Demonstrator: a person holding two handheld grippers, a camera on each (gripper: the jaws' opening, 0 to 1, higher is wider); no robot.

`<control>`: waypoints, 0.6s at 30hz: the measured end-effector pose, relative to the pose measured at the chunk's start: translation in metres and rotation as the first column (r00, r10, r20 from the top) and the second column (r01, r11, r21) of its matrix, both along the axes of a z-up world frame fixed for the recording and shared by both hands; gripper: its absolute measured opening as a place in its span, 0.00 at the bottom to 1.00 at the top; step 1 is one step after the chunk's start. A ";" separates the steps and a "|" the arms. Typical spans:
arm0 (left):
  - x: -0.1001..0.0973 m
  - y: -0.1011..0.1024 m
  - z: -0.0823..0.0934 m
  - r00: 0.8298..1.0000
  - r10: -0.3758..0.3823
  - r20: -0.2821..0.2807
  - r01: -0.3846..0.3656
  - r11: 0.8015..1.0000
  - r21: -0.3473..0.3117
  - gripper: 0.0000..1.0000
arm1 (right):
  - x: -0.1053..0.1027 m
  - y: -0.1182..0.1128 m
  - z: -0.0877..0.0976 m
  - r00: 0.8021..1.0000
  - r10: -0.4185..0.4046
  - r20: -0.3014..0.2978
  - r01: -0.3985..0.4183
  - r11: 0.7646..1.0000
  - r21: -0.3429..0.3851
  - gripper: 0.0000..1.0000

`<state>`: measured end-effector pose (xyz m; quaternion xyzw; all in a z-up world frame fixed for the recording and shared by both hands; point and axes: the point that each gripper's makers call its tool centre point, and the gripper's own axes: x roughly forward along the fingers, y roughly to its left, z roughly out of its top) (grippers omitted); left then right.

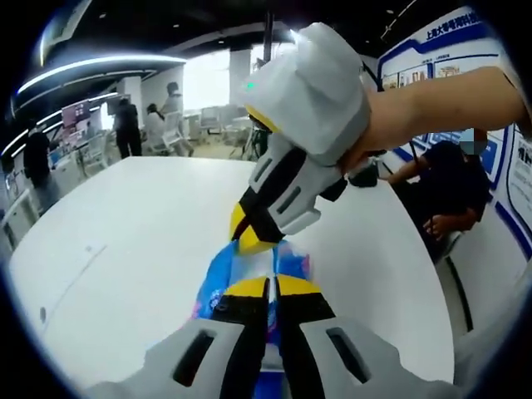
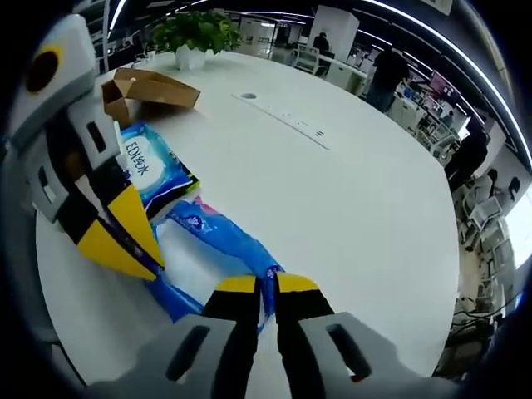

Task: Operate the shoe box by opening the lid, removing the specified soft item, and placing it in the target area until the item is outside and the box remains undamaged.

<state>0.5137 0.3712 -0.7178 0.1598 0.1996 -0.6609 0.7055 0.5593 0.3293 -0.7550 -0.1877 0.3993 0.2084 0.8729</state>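
Note:
A soft blue packet [image 1: 293, 259] with pink print is stretched between both grippers just over the white table [image 1: 125, 233]. My left gripper [image 1: 272, 287] is shut on its near edge. A hand holds my right gripper [image 1: 249, 234], which bites the far end. In the right gripper view my right gripper [image 2: 266, 284] is shut on the packet [image 2: 224, 237], and the left gripper [image 2: 120, 229] pinches its other side. A blue pack with white lettering [image 2: 150, 166] lies just behind; whether it is separate is unclear. The brown cardboard shoe box [image 2: 141, 87] stands beyond with its flap open.
A potted plant [image 2: 195, 37] stands behind the box. A cable slot [image 2: 249, 96] lies mid-table [image 2: 357, 191]. A seated person [image 1: 449, 183] is at the table's right edge. Standing people and chairs ring the far side.

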 end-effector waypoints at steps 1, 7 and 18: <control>0.001 0.001 0.001 1.000 0.002 0.001 -0.002 1.000 -0.001 0.02 | 0.000 0.000 0.001 1.000 0.001 0.001 -0.001 1.000 0.001 0.08; 0.005 0.008 0.003 1.000 0.011 0.017 -0.011 1.000 0.022 0.07 | -0.002 0.004 0.008 1.000 0.000 0.009 -0.001 1.000 0.014 0.14; 0.005 0.025 0.027 0.999 0.013 0.047 -0.014 0.999 0.028 0.17 | -0.012 0.016 0.027 1.000 0.013 0.014 -0.013 1.000 0.002 0.22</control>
